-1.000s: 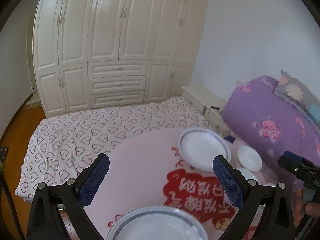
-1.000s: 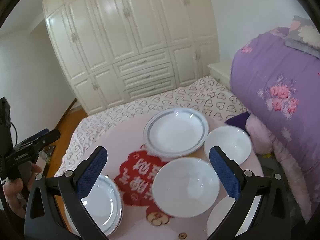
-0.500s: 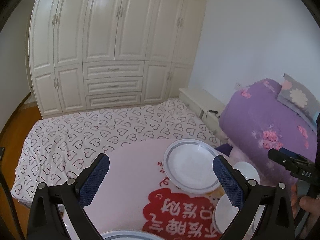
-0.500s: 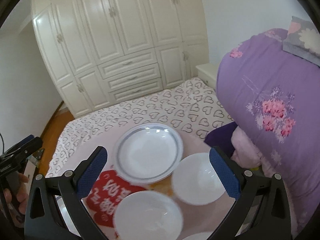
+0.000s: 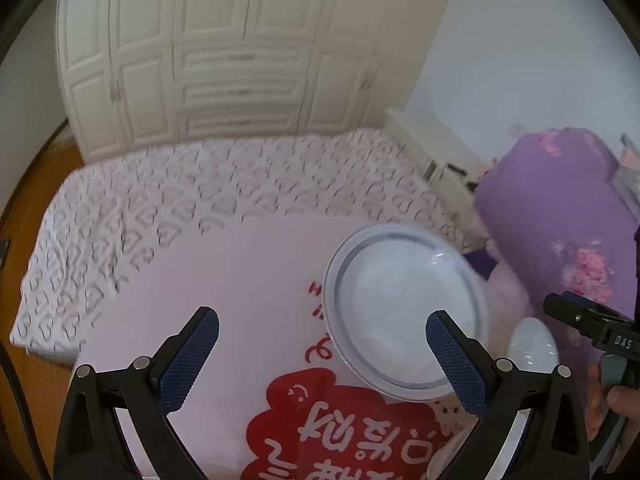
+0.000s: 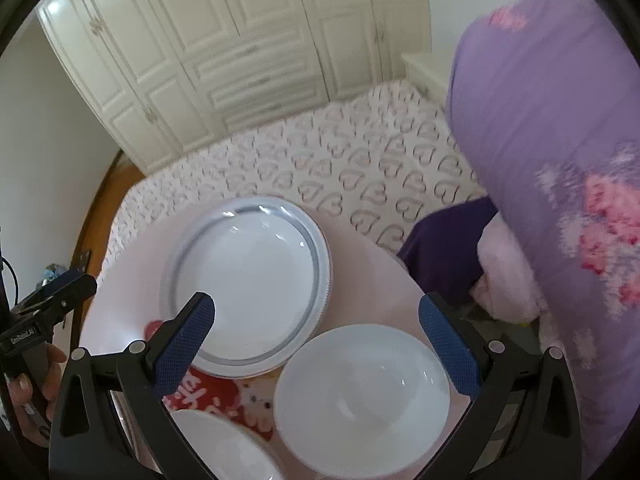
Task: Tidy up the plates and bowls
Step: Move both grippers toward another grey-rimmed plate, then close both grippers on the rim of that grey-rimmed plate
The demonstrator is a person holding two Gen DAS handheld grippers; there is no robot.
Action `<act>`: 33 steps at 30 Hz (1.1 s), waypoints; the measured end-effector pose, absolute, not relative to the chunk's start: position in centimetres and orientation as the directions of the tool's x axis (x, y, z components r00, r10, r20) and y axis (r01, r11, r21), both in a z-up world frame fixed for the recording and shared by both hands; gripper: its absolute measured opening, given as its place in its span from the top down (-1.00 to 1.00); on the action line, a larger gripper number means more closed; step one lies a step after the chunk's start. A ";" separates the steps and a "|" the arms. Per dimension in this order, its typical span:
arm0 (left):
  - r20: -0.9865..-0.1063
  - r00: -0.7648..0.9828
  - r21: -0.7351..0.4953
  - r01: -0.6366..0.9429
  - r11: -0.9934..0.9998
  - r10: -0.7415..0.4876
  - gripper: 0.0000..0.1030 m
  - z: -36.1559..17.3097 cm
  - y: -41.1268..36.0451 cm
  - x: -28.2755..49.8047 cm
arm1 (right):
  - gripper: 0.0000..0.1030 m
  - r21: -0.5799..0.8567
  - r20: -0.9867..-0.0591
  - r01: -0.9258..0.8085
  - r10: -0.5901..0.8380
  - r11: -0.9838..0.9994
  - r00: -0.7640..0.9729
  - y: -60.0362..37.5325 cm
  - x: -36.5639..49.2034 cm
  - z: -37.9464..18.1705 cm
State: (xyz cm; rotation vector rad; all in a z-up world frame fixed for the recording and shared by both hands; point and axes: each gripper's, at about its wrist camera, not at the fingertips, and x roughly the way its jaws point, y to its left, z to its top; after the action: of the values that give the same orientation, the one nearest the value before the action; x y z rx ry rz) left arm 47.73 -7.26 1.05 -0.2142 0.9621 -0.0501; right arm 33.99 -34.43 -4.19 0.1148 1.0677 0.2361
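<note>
Pink round table (image 6: 360, 264) sits on a heart-print bed (image 6: 360, 168), seemingly before a white wardrobe (image 6: 224, 52).

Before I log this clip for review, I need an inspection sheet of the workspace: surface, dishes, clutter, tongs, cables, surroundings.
Surface: round pink table with a red printed patch.
Job's things: grey-rimmed plate at the far side; white bowl nearer, right of it; second white bowl cut off by the lower edge.
Clutter: nothing seen on the table.
Tongs: left tongs open, holding nothing; right tongs open, holding nothing, above the plate and bowl.
Cables: a dark cable at the left edge of the right wrist view.
Surroundings: heart-print bed, white wardrobe, purple quilt.
</note>
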 end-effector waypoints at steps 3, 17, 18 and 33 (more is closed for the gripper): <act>-0.831 0.543 -0.184 -0.063 0.981 -0.121 -0.96 -0.1 -7.7 50.2 | -1.00 0.213 -0.875 -0.127 0.247 0.969 0.416 -34.6 35.2 -5.9; -0.902 0.417 -0.153 -0.060 0.986 -0.114 -0.93 -5.6 -11.4 60.6 | -1.00 0.184 -0.915 -0.113 0.212 0.976 0.344 -33.3 38.2 -9.1; -0.903 0.414 -0.154 -0.061 0.986 -0.116 -0.93 -6.0 -11.4 60.9 | -1.00 0.185 -0.917 -0.108 0.211 0.977 0.337 -33.2 38.4 -9.2; -0.924 0.342 -0.199 -0.049 0.979 -0.171 -0.83 -9.3 -9.5 63.7 | -1.00 0.178 -0.947 -0.136 0.208 0.974 0.244 -30.1 41.1 -11.4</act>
State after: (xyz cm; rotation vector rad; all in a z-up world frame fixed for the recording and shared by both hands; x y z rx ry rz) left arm 63.75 -9.49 -9.30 -0.2049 1.2219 -0.0801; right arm 41.10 -30.09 -11.38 0.0635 1.3041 0.2349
